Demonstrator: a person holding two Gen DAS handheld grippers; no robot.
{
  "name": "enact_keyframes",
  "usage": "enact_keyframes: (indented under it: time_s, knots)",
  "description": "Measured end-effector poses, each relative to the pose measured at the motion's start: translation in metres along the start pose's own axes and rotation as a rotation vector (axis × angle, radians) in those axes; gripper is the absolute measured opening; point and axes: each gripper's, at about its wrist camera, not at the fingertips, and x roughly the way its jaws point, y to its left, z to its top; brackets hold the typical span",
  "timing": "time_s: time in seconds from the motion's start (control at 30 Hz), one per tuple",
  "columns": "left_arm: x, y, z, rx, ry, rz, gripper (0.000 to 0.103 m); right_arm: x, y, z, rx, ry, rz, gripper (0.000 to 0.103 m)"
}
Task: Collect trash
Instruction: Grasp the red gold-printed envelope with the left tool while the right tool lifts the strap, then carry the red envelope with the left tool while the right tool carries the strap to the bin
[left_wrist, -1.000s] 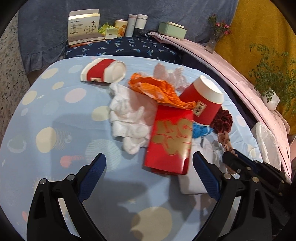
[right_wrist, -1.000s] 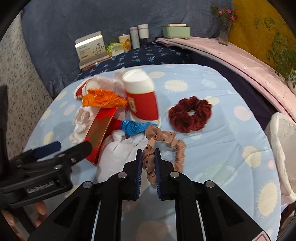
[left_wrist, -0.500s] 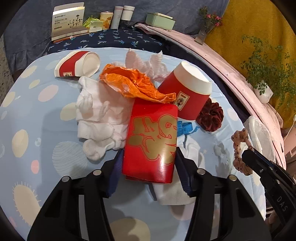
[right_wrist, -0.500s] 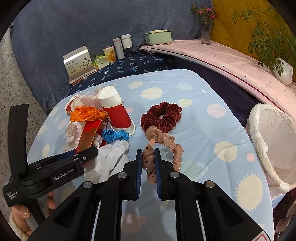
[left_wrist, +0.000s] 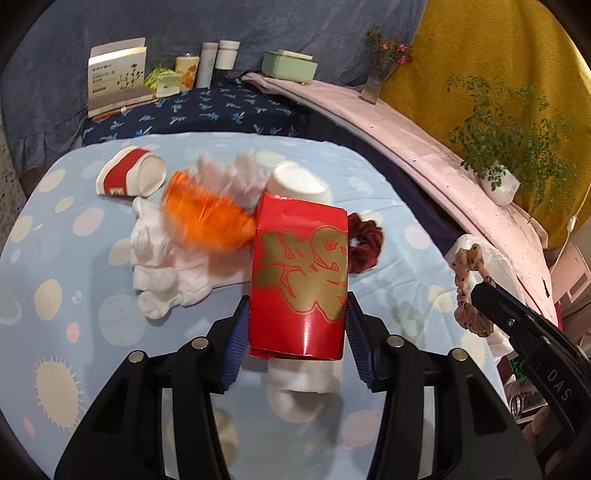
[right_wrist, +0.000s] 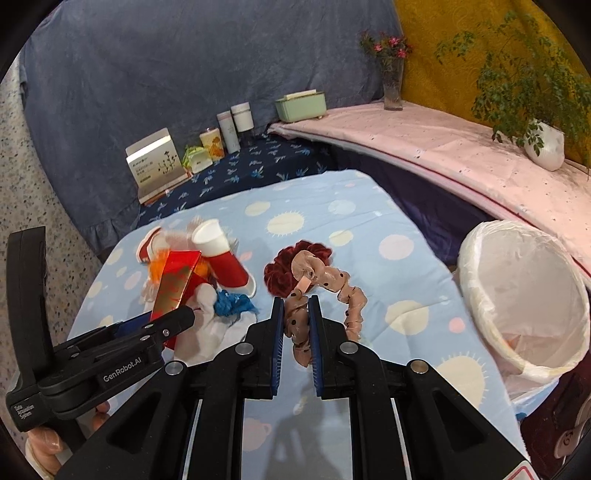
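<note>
My left gripper (left_wrist: 295, 332) is closing on a flat red paper packet with gold lettering (left_wrist: 301, 273); its blue pads (left_wrist: 236, 339) press the packet's two lower edges, and the packet stands tilted up off the light blue tablecloth printed with suns and dots (left_wrist: 74, 266). Just behind the packet lie a blurred crumpled orange wrapper (left_wrist: 201, 218), a bundle of white socks (left_wrist: 159, 266) and an upturned red-and-white paper cup (left_wrist: 297, 182). A second red-and-white paper cup (left_wrist: 129, 176) lies on its side near the far left of the cloth. A dark red velvet scrunchie (left_wrist: 364, 242) sits just right of the packet.

My right gripper (right_wrist: 296, 332) is clenched on a tan scrunchie with dark dots (right_wrist: 325, 288), pinched at one end between the pads while the rest loops out ahead, above the cloth. Below the left gripper's tip a crumpled blue scrap (right_wrist: 234, 302) rests beside white cloth. The round bin lined with a white plastic bag (right_wrist: 524, 295) stands at the table's right edge, near the scrunchie but apart from it. A hand (right_wrist: 40, 443) shows under the left gripper's handle.
</note>
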Motion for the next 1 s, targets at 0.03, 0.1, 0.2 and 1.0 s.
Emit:
enact_keyframes:
  time_s: [0.03, 0.1, 0.2, 1.0]
  knots:
    - [-0.003, -0.006, 0.002, 0.010, -0.007, -0.004, 0.047, -0.004, -0.002, 0.001, 0.004, -0.008, -0.002, 0.012]
    - [-0.006, -0.016, 0.004, 0.025, -0.016, -0.011, 0.047, -0.012, -0.009, 0.004, 0.011, -0.026, -0.007, 0.012]
    - [-0.010, -0.034, 0.007, 0.053, -0.027, -0.024, 0.047, -0.025, -0.017, 0.008, 0.018, -0.052, -0.019, 0.012]
    - [-0.004, -0.201, 0.008, 0.305, -0.024, -0.218, 0.047, -0.097, -0.131, 0.020, 0.128, -0.190, -0.182, 0.012]
